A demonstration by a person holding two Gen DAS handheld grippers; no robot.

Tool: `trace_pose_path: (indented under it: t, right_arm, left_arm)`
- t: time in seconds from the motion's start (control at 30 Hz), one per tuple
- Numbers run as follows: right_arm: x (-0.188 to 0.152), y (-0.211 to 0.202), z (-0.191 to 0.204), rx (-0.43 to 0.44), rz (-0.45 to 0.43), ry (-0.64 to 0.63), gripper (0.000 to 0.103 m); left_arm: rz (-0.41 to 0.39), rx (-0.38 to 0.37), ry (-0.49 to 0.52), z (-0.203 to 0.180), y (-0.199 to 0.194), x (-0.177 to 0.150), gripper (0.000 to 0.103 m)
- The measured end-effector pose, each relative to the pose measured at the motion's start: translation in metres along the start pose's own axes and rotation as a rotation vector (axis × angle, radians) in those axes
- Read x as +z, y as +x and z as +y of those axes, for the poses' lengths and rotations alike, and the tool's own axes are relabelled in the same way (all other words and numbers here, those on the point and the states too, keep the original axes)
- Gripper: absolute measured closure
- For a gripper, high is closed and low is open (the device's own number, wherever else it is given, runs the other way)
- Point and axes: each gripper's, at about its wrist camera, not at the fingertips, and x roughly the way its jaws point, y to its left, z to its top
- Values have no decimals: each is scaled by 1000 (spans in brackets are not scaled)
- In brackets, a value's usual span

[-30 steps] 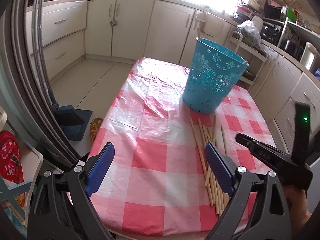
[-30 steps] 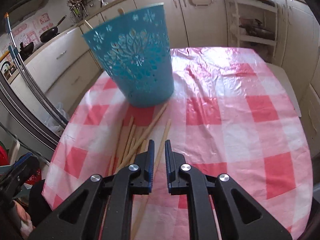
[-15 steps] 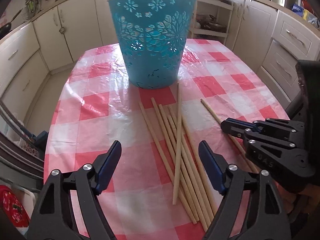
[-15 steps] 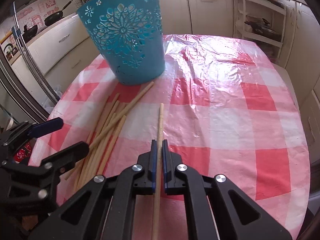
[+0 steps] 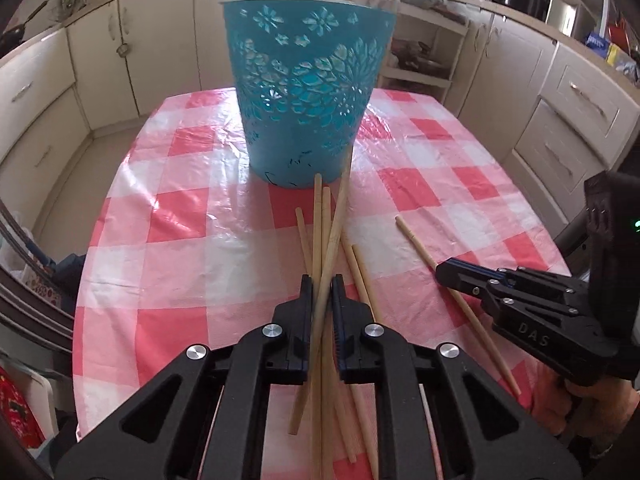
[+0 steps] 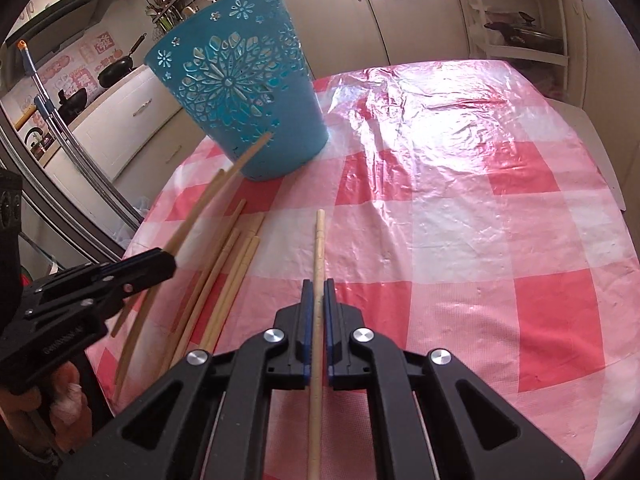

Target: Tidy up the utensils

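The blue basket [image 5: 306, 92] stands on the red and white tablecloth [image 6: 460, 208]. In front of the basket lies a bunch of wooden sticks [image 5: 320, 236]. The left gripper [image 5: 322, 300] has squeezed tight on one stick [image 5: 338, 220] whose far end rises toward the basket. The right gripper [image 6: 316, 300], off to the side of the bunch, pinches another stick [image 6: 319, 240] that points past the basket.

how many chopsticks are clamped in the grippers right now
2. One chopstick is clamped in the left gripper, tip raised toward the blue basket; the other chopstick is in the right gripper, apart from the pile. The left jaws may hide a second.
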Motion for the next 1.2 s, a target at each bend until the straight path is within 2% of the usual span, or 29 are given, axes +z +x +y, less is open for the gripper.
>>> trace_pose_path:
  t: [0.1,0.23,0.33,0.37,0.4,0.47,0.53,0.77,0.9,0.93,1.07,1.2]
  right_arm:
    - [0,0,0,1,-1,2,98]
    - [0,0,0,-3,-2,-2,98]
    - [-1,0,0,-9,-3,-6,98]
    - [-1,0,0,-10,-3,-5,98]
    - [-1,0,0,-10,-2,-6,98]
    - [-1,0,0,-9,-3,-5,98]
    - [-1,1,0,-7,-3,-3,98]
    - [0,1,-3,9,-2,12,98]
    - [0,1,-6,24,-2,27,98]
    - [0,1,-6,27,-2,30,98]
    - [0,1,-7,33,-2,35,98]
    - [0,0,-7,37,-1,39,98]
  left_arm:
    - [-14,15,-67,15,-14,-8,94]
    - [78,34,-131,33,0,-33,94]
    - [82,34,-157,35,0,-40,92]
    - [94,23,-162,34,-1,-39,85]
    - [99,26,-161,33,-2,-37,73]
    - [72,61,-136,29,-7,-32,60]
    - [57,88,-93,25,-7,-23,58]
    - [106,115,51,11,28,17,59]
    - [168,124,163,0,50,28,65]
    - [162,125,175,-1,51,29,66]
    - [205,93,155,3,58,37,87]
    - [219,59,120,8,62,35,93]
